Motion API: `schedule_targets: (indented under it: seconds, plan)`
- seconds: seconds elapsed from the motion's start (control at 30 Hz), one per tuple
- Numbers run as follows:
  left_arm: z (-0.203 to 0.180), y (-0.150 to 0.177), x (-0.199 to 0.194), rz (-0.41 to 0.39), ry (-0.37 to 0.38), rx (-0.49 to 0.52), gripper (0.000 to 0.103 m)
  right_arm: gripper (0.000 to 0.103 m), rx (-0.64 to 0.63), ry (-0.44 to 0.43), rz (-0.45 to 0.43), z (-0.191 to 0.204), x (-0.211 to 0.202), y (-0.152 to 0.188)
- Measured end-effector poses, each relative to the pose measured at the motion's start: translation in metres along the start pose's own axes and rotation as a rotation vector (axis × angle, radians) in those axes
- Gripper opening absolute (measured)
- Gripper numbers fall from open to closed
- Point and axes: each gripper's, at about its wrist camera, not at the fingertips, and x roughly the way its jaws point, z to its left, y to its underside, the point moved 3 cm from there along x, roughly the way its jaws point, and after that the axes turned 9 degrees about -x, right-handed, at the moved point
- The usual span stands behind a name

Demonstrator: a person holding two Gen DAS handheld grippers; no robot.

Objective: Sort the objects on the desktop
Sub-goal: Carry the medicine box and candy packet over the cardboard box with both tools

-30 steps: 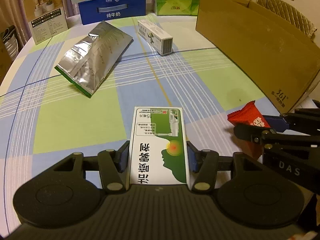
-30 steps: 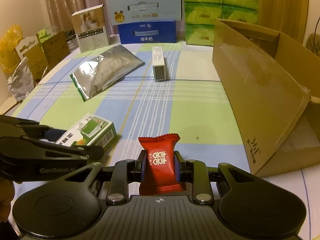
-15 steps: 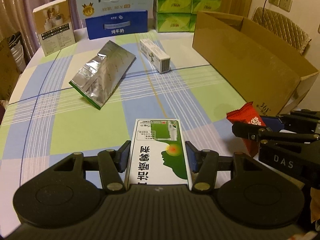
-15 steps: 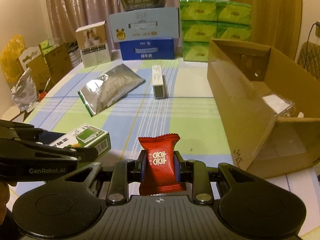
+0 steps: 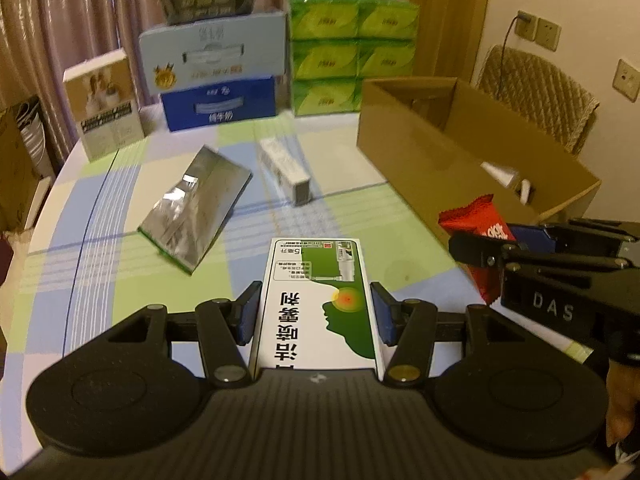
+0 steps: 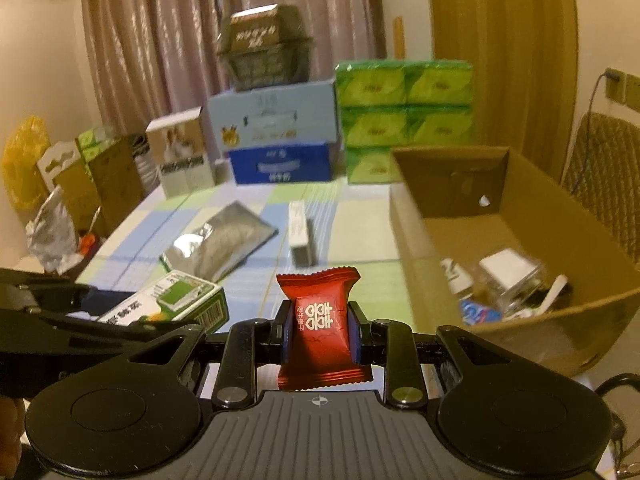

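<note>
Fingers of the left gripper (image 5: 316,314) are clamped on a white and green medicine box (image 5: 318,304), seen in the left wrist view; its blue pads are pressed against both long sides, and the box is held above the checked tablecloth (image 5: 100,240). Taking the open cardboard box (image 5: 452,160) as landmark, the medicine box is held to its left and nearer the camera. A silver foil pouch (image 5: 198,208) lies flat on the cloth well to the left of the cardboard box, and a small white carton (image 5: 286,170) lies between the pouch and the cardboard box. The right gripper (image 5: 496,236) is seen at the near corner of the cardboard box, with a red candy packet (image 5: 476,220) pinched in its tips. In the right wrist view, the right gripper (image 6: 320,334) is closed on the red candy packet (image 6: 320,320), which is held upright between the pads, just left of the cardboard box (image 6: 416,248) and in front of its near wall. Small white and clear items lie inside the cardboard box; what they are cannot be told. The left gripper (image 6: 132,316) is seen further left of the cardboard box, with the medicine box (image 6: 168,300) gripped in it. The foil pouch (image 6: 220,244) and the white carton (image 6: 300,232) lie on the cloth beyond, left of the cardboard box.
</note>
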Motion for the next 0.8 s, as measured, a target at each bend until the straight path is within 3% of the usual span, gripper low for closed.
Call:
schedule_targets:
  seconds: [0.33, 0.8]
  plan:
    - [-0.044, -0.021, -0.011, -0.04, 0.051, 0.044, 0.051, 0.024, 0.027, 0.065, -0.057, -0.044, -0.031, -0.021]
    - [-0.12, -0.048, 0.002, -0.052, 0.153, 0.114, 0.051, 0.024, 0.089, 0.183, -0.078, -0.127, -0.057, -0.021]
